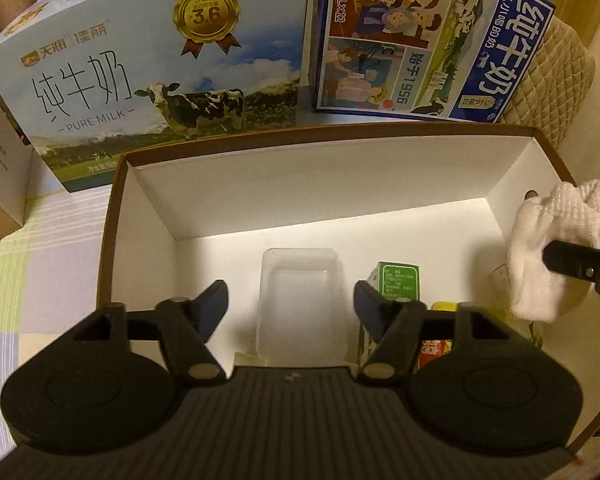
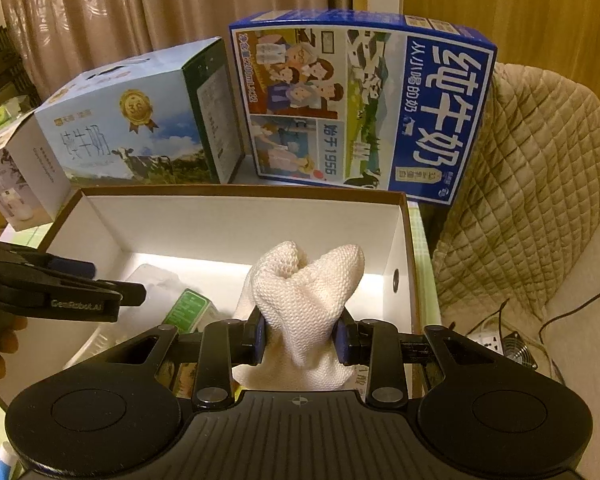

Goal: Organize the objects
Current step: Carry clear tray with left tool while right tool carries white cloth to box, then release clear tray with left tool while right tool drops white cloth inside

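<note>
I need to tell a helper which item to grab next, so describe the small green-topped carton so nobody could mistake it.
Find the open white box with the brown rim, in front of the two big milk cartons. On its floor, right of the clear plastic tray, stands the small carton. Its green printed top sets it apart; the tray is see-through and the white cloth is soft knit.

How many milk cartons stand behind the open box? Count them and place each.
2. The pale carton with the cow stands behind the box's left part; the blue carton stands to its right, on end. Others may be hidden.
</note>
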Action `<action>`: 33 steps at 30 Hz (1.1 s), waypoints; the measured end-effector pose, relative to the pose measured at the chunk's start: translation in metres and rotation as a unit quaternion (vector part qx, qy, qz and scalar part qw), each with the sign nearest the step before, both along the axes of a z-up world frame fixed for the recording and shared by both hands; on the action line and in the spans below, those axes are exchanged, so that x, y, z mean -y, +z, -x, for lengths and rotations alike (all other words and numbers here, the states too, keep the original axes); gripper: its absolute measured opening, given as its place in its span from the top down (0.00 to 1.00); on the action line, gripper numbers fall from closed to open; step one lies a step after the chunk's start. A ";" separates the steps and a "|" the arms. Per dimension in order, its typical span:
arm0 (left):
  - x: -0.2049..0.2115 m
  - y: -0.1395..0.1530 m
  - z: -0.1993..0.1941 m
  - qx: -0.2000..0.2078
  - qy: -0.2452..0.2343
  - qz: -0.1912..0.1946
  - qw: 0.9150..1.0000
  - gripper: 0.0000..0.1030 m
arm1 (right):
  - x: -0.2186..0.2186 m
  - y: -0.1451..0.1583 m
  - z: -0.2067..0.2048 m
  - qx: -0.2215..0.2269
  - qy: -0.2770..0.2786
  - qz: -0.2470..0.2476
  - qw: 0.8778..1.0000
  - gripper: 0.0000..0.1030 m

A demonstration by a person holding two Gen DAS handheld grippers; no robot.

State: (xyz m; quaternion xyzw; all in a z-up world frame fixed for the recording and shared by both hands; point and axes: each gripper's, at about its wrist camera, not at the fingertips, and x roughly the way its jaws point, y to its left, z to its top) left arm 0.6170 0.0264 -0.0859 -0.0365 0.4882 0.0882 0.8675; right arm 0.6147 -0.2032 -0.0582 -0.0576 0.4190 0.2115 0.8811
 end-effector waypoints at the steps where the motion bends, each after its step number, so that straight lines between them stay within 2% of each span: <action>1: -0.001 0.001 0.001 0.000 0.001 0.004 1.000 0.34 | 0.001 -0.001 -0.001 -0.001 -0.001 0.000 1.000 0.71; 18: -0.016 0.021 0.016 0.009 0.008 0.004 1.000 0.29 | -0.002 0.001 -0.006 0.006 -0.005 -0.008 1.000 0.70; 23: -0.016 0.027 0.023 0.020 0.008 0.006 1.000 0.27 | 0.000 0.003 -0.010 0.021 -0.018 -0.033 0.999 0.69; 28: -0.016 0.035 0.028 0.030 0.009 0.005 0.999 0.18 | 0.008 0.008 -0.017 0.025 -0.044 -0.080 0.996 0.46; 30: -0.017 0.037 0.030 0.034 0.009 0.006 0.999 0.15 | 0.010 0.012 -0.015 0.035 -0.045 -0.092 0.994 0.41; 33: -0.018 0.041 0.034 0.036 0.010 0.012 0.999 0.14 | 0.010 0.018 -0.011 0.044 -0.035 -0.081 0.995 0.38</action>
